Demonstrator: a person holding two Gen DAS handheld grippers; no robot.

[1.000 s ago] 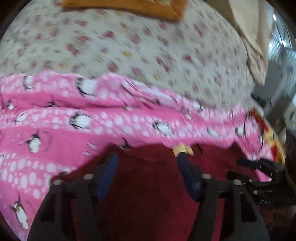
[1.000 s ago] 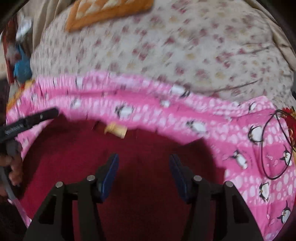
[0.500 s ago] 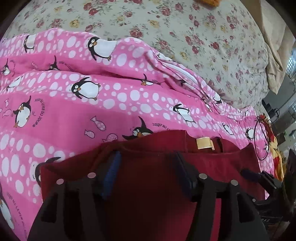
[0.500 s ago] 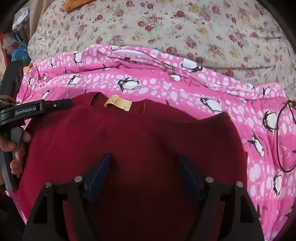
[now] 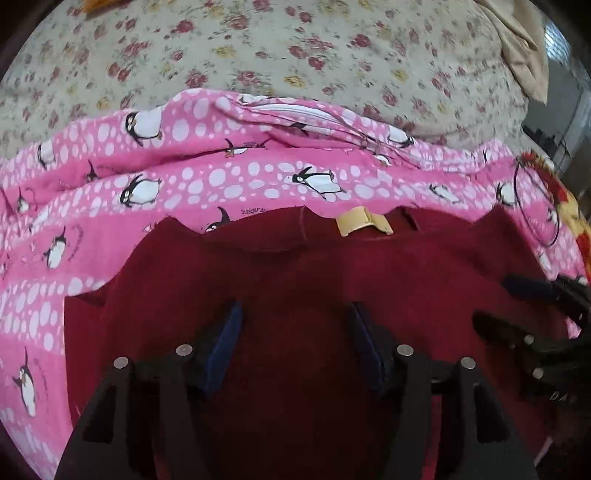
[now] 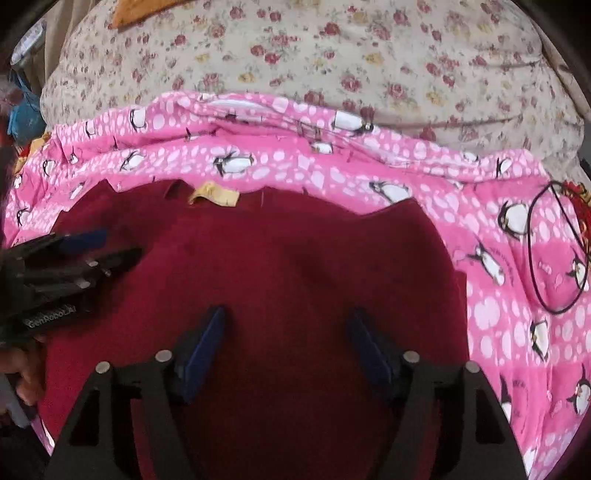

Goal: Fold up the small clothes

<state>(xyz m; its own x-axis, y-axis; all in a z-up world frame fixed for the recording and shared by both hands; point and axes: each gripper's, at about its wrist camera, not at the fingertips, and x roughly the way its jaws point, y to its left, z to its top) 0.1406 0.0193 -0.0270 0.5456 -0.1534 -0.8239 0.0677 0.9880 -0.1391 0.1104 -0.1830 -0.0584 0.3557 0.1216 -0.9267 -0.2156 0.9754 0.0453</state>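
Note:
A dark red garment (image 5: 303,266) with a yellow neck label (image 5: 360,225) lies spread on a pink penguin blanket (image 5: 221,181). It also shows in the right wrist view (image 6: 277,258), label (image 6: 214,195) at its far edge. My left gripper (image 5: 293,321) is open and hovers over the garment's middle, holding nothing. My right gripper (image 6: 286,325) is open over the garment's right half, also empty. Each gripper shows at the edge of the other's view: the right one (image 5: 517,306), the left one (image 6: 107,245).
The blanket lies on a floral bedsheet (image 5: 295,55). A black hair band loop (image 6: 554,251) rests on the blanket at the right. A beige cloth (image 5: 524,48) hangs at the far right; an orange cloth (image 6: 140,14) lies at the back.
Both grippers stayed open. The views shifted up and back, so more of the floral sheet shows. The garment's far edge now looks a bit wavy against the blanket.

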